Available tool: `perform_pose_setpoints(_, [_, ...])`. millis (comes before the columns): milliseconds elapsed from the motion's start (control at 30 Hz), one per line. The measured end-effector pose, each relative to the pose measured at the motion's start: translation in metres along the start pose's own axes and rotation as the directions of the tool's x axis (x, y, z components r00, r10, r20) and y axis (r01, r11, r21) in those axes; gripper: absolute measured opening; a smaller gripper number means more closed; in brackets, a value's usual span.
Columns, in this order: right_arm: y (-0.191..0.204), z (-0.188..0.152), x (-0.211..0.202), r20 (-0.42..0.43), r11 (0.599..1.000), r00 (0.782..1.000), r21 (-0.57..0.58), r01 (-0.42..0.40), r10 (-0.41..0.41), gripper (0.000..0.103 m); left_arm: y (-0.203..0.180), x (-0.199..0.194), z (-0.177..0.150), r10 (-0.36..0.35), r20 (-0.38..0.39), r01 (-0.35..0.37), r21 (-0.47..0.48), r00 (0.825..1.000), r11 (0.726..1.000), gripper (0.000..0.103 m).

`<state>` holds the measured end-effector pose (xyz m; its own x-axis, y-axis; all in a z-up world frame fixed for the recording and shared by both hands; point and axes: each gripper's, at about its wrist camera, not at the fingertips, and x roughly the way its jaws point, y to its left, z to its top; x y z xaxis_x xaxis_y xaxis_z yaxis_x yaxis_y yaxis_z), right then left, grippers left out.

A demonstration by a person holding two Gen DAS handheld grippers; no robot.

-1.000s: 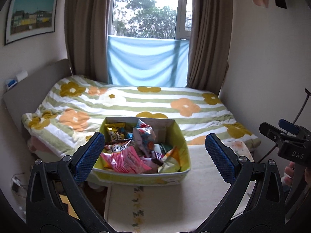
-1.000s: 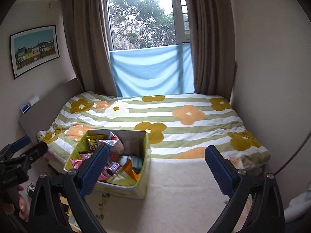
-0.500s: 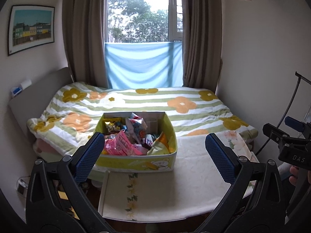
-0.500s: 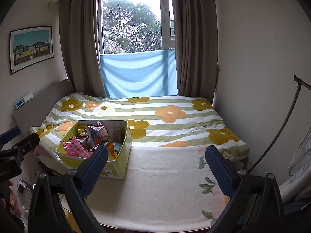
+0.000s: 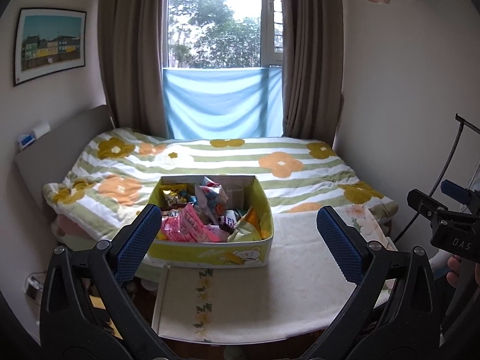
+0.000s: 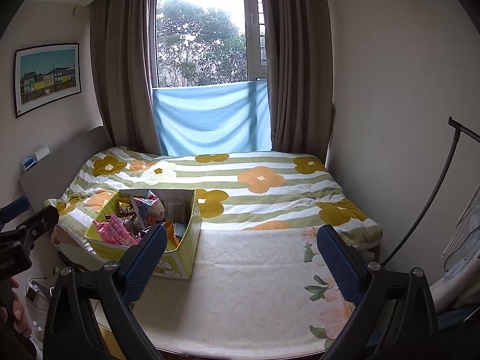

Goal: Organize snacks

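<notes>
Your left gripper [image 5: 238, 237], black-framed with blue ribbed pads, hovers with its jaws released and holding nothing. It faces a yellow-green open-topped cardboard box [image 5: 210, 253] printed with a cartoon bear, which stands at the far left of a cream cloth-covered surface [image 5: 270, 294], against the edge of the bed with its green-striped flowered quilt [image 5: 240, 162]. The box is heaped with loose snack packets: a pink crinkled bag [image 5: 192, 228] at the front left, a pale blue and white pouch [image 5: 210, 201] standing up in the middle, an orange and green packet [image 5: 249, 225] at the front right. They lie jumbled, in no visible order. No snacks show on the cloth outside the box. To the right, your right gripper [image 6: 241, 240], the same kind, also hangs with its jaws released and empty, above bare cloth. This fits two stages: snacks all gathered into the box, or a heap awaiting sorting.
</notes>
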<state>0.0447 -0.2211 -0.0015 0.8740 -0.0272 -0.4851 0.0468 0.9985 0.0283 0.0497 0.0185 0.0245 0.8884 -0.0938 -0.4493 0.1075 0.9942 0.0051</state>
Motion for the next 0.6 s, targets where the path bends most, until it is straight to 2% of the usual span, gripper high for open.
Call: perform_pose_setpoints(600, [-0.0019,-0.0016,0.0047,-0.006,1.0,1.0,0.015,0.001,-0.001,0.099,-0.0008,0.0027,0.005,-0.002,0.002,0.002,0.005,1.0,1.0,0.103])
